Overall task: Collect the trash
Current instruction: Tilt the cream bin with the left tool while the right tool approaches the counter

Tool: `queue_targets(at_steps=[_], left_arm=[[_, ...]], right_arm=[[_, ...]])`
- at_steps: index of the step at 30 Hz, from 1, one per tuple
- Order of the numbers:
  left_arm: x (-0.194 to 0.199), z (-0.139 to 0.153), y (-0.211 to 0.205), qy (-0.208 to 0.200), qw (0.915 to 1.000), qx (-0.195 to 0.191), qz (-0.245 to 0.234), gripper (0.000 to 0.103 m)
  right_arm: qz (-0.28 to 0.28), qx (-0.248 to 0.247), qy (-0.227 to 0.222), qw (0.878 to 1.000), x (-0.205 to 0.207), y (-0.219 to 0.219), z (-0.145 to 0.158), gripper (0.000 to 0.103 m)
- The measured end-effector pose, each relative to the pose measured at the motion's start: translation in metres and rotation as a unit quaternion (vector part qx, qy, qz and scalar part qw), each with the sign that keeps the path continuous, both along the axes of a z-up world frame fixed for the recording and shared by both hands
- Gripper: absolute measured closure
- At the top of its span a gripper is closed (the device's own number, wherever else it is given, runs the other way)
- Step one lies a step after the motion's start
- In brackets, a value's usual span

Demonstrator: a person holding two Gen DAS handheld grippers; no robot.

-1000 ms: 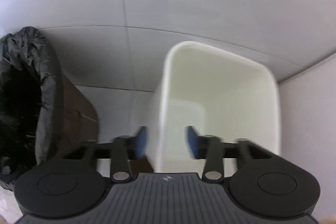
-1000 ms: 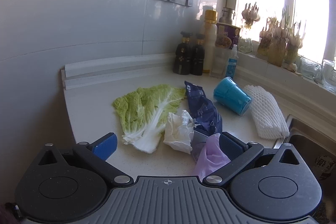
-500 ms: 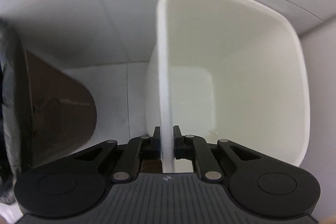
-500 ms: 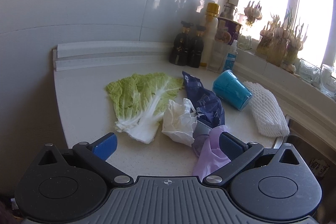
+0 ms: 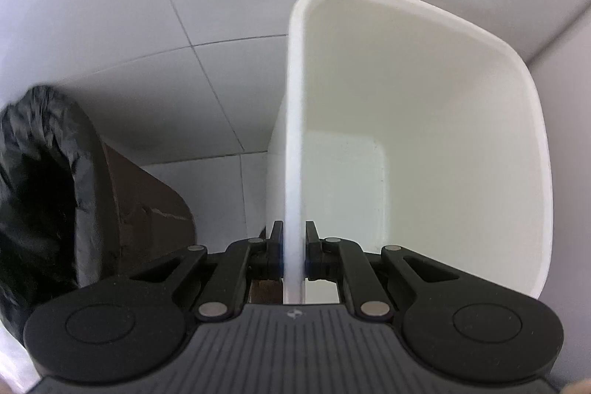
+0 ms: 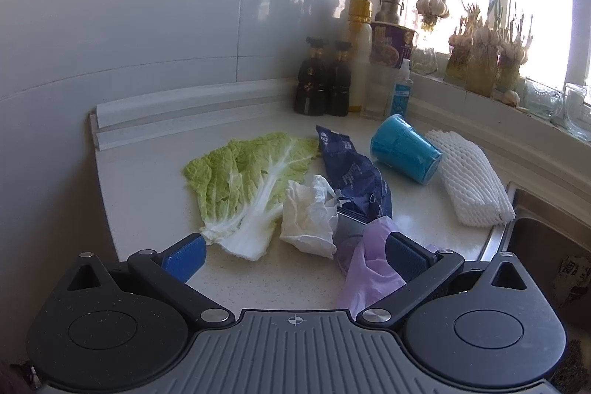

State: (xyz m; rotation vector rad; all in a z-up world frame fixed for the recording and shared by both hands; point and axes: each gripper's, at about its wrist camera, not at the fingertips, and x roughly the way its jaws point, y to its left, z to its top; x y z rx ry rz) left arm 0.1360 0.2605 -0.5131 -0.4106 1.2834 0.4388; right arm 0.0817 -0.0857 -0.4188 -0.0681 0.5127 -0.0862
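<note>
At 9 o'clock of the left view: black-lined bin (image 5: 40, 194), beside it the white bin (image 5: 424, 143). Left gripper (image 5: 294, 248) fingers (image 5: 275, 246) clamped on the white bin's near rim. On the tabletop (image 6: 155, 180), from 9 to 3 o'clock: cabbage leaf (image 6: 243, 180), crumpled tissue (image 6: 310, 213), blue wrapper (image 6: 351, 172), purple bag (image 6: 369, 264), blue cup (image 6: 404, 154), foam net (image 6: 469, 180). Right gripper (image 6: 295, 252) fingers spread wide, holding nothing, above the tabletop's near edge.

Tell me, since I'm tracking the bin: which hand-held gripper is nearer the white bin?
Left. The left hand-held gripper is shut on the white bin's rim. The right hand-held gripper hangs open over the countertop trash; no bin appears in its view.
</note>
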Motion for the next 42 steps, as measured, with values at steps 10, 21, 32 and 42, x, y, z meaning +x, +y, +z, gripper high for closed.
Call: queue_targets(at_steps=[10, 21, 32, 42], left_arm=[[-0.027, 0.012, -0.004, -0.059, 0.9983, 0.006, 0.000, 0.093], [-0.054, -0.008, 0.008, -0.088, 0.9957, -0.011, -0.025, 0.091], [-0.071, 0.001, 0.012, -0.091, 0.9952, -0.033, -0.013, 0.087], [-0.073, -0.010, 0.015, -0.090, 0.9953, -0.034, -0.013, 0.087]], right_arm=[[-0.022, -0.005, 0.016, 1.000, 0.009, -0.006, -0.005, 0.000], [0.056, 0.083, 0.029, 0.995, 0.038, -0.028, 0.020, 0.000], [0.059, 0.054, 0.060, 0.995, 0.114, -0.022, 0.050, 0.004], [-0.006, -0.037, 0.131, 0.991, 0.171, -0.051, 0.029, 0.018]])
